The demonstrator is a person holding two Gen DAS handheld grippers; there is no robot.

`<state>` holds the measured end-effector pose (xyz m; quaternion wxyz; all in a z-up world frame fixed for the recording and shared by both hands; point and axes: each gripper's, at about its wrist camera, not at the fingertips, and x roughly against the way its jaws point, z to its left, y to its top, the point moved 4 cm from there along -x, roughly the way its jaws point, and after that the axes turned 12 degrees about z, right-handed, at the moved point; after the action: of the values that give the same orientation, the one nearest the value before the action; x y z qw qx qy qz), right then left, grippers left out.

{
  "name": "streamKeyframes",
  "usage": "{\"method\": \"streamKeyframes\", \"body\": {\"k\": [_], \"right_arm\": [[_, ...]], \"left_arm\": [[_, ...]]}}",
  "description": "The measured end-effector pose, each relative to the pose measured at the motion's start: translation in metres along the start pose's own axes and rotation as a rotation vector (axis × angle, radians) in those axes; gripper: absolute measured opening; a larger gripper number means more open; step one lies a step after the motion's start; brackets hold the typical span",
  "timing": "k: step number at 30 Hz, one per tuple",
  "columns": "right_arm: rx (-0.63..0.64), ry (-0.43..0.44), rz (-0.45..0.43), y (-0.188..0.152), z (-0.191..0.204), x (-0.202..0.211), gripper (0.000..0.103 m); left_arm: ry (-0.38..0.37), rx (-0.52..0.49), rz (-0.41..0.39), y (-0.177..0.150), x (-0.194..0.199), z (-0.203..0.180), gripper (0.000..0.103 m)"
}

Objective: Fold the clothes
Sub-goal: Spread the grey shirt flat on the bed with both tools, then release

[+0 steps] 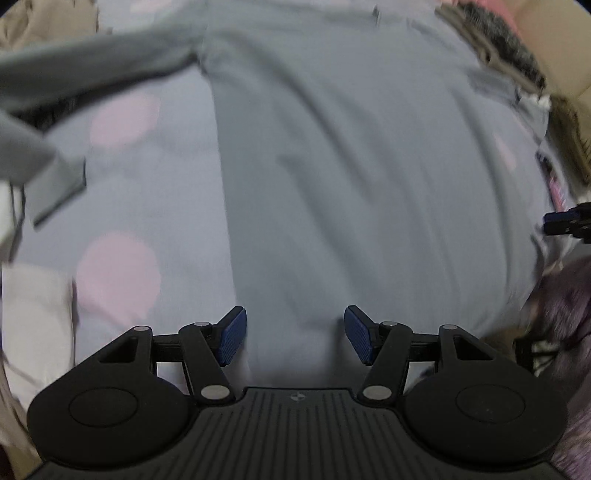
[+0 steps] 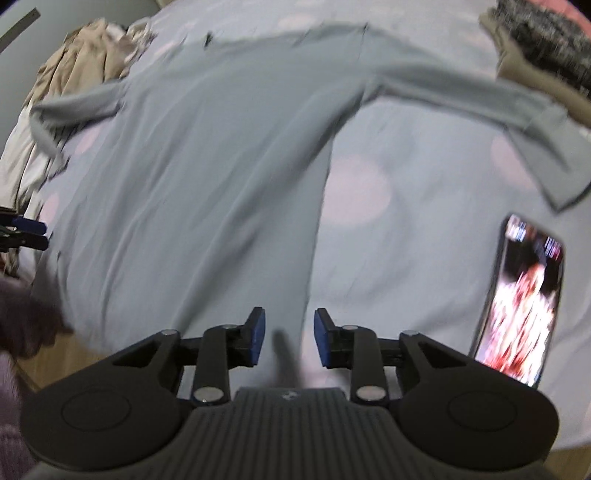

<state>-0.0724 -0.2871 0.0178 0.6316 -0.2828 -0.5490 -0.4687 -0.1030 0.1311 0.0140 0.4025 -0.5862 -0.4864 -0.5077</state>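
Spread flat on a pale blue bedsheet with large pink dots (image 2: 406, 192): a long-sleeved grey-blue knit top (image 2: 207, 177), body running away from both grippers, both sleeves flung outward. Directly below and ahead of the left gripper (image 1: 294, 338), the top's body (image 1: 351, 177), filling most of the left wrist view. Jaws of that gripper spread apart, blue ribbed pads (image 1: 233, 334) facing each other over cloth, nothing pinched between them. At the far right edge of the same view, the blue-tipped fingers of the right gripper (image 1: 565, 221), near the top's side.

From the right wrist, the right gripper (image 2: 289, 338) poised above the top's near hem, at the edge where grey-blue cloth meets the sheet. Jaws parted by a moderate gap, blue pads (image 2: 257, 338) clear of the fabric, nothing gripped; a dark blurred crease or shadow visible between them. At the far left edge, the left gripper's blue tips (image 2: 29, 230), beside the top's other side.

Look of the top: soft, matte, lightly wrinkled with long shallow folds along the body; one sleeve (image 2: 480, 99) stretched out to the right and bent down at the cuff, the other sleeve (image 2: 70, 107) bent toward the left. Much motion blur in both views.

Right of the top, on the sheet, a dark-framed phone with a lit screen (image 2: 517, 306). Beyond the top's left sleeve, a crumpled beige garment (image 2: 81, 59). Beyond its right sleeve, a dark speckled knit piece (image 2: 546, 29) on tan cloth.
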Motion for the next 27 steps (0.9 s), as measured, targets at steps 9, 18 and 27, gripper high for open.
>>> {"method": "streamKeyframes", "body": {"k": [9, 18, 27], "right_arm": [[0.053, -0.048, 0.111, -0.017, 0.008, -0.023, 0.033], [0.090, -0.084, 0.137, -0.022, 0.017, -0.017, 0.003], [0.020, -0.040, 0.226, -0.028, 0.003, 0.021, 0.003]], "left_arm": [[0.075, 0.015, 0.085, -0.022, -0.019, 0.003, 0.054], [0.026, 0.055, 0.047, -0.024, -0.003, 0.009, 0.001], [0.031, 0.002, 0.083, -0.039, 0.028, 0.002, 0.000]]}}
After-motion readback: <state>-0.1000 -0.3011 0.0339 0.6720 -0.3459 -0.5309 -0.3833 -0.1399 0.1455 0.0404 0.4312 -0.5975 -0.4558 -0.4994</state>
